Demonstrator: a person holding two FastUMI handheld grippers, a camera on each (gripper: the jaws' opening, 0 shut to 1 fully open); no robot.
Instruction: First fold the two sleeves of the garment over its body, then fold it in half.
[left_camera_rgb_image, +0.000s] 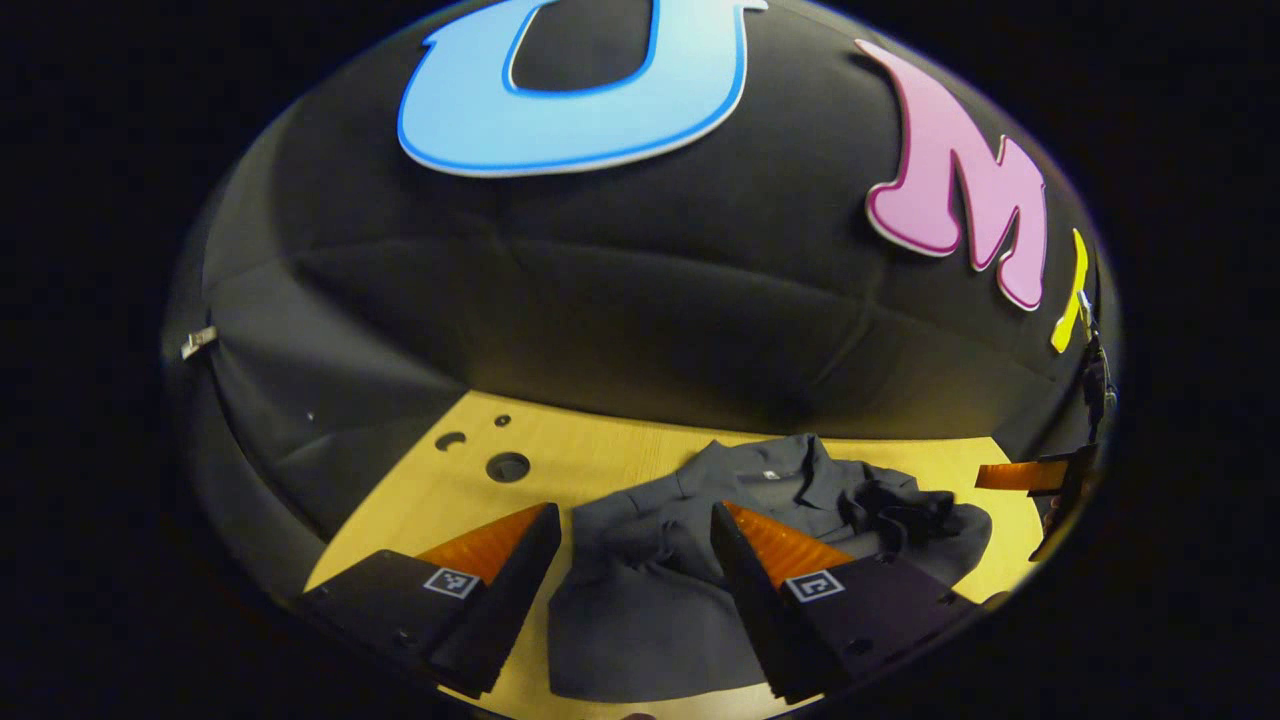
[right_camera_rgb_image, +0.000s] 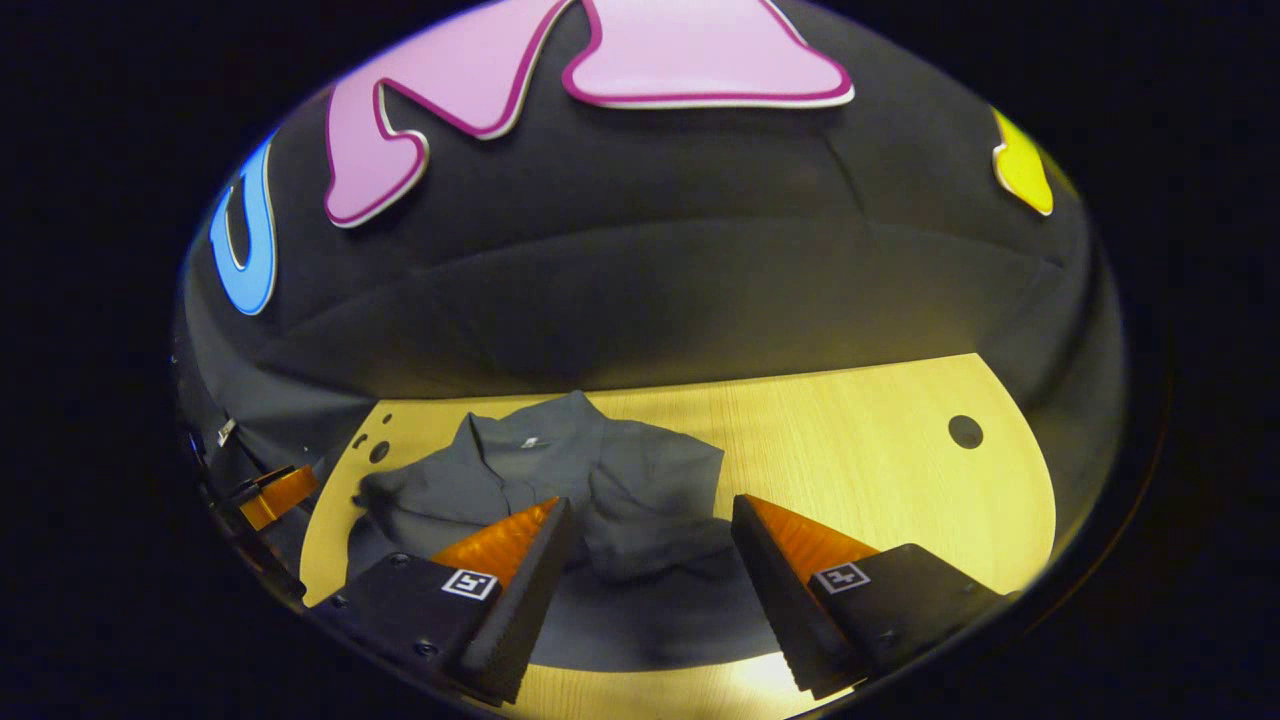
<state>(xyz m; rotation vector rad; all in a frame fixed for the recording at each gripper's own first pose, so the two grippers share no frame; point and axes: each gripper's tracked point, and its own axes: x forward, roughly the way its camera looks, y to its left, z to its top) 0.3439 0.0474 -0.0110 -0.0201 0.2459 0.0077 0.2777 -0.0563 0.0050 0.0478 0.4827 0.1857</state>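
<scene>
A dark grey collared shirt (left_camera_rgb_image: 650, 600) lies on the wooden table (left_camera_rgb_image: 590, 455), collar toward the wall and hem toward me. My left gripper (left_camera_rgb_image: 632, 515) hovers open above the shirt's near left part, nothing between its fingers. In that view the sleeve on the right (left_camera_rgb_image: 900, 510) looks bunched on the shirt's body. In the right gripper view the shirt (right_camera_rgb_image: 530, 470) lies left of centre, and one sleeve (right_camera_rgb_image: 655, 475) rests rumpled by its right side. My right gripper (right_camera_rgb_image: 652, 505) is open over the shirt's lower right part, holding nothing.
The black cloth wall stands right behind the table. Round holes (left_camera_rgb_image: 507, 467) pierce the table's far left corner, and another hole (right_camera_rgb_image: 965, 431) sits far right. Bare wood (right_camera_rgb_image: 860, 450) stretches right of the shirt. The other gripper (left_camera_rgb_image: 1040, 480) shows at the right edge of the left gripper view.
</scene>
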